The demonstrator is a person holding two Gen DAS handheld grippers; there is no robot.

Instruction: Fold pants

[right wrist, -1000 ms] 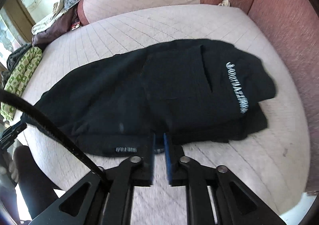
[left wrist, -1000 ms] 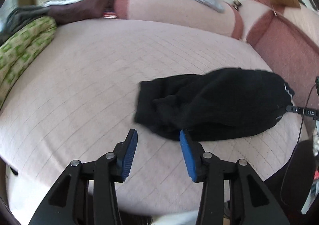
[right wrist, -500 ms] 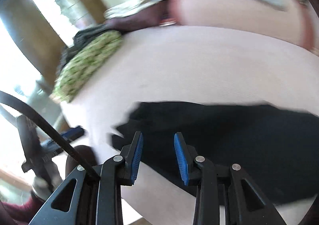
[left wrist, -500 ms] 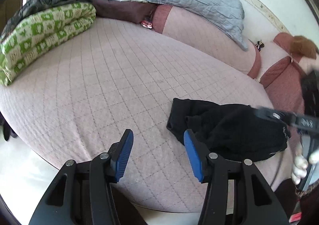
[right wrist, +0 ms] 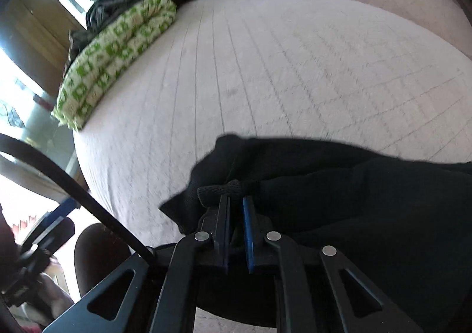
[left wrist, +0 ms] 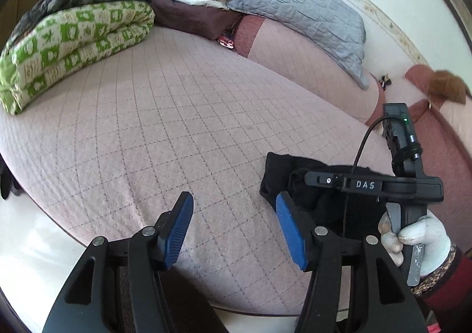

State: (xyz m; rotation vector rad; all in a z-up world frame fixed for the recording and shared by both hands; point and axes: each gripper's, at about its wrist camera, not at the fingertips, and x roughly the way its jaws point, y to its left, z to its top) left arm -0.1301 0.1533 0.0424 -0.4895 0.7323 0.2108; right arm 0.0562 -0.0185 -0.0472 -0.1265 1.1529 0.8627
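Observation:
The black pants lie bunched on the pink quilted bed at its near right edge; they also show in the left wrist view. My right gripper is shut on a ribbed cuff of the pants at their left end. In the left wrist view the right gripper's body sits over the pants, held by a white-gloved hand. My left gripper is open and empty, above the bed just left of the pants, its right pad near their edge.
A folded green-and-white quilt lies at the bed's far left with dark clothes on it. A grey pillow and a brown blanket sit along the back. The pink bed edge drops to a white floor.
My right gripper has closed on the pants' cuff at their left end after being open half a second ago. My left gripper stayed open and pulled back left of the pants.

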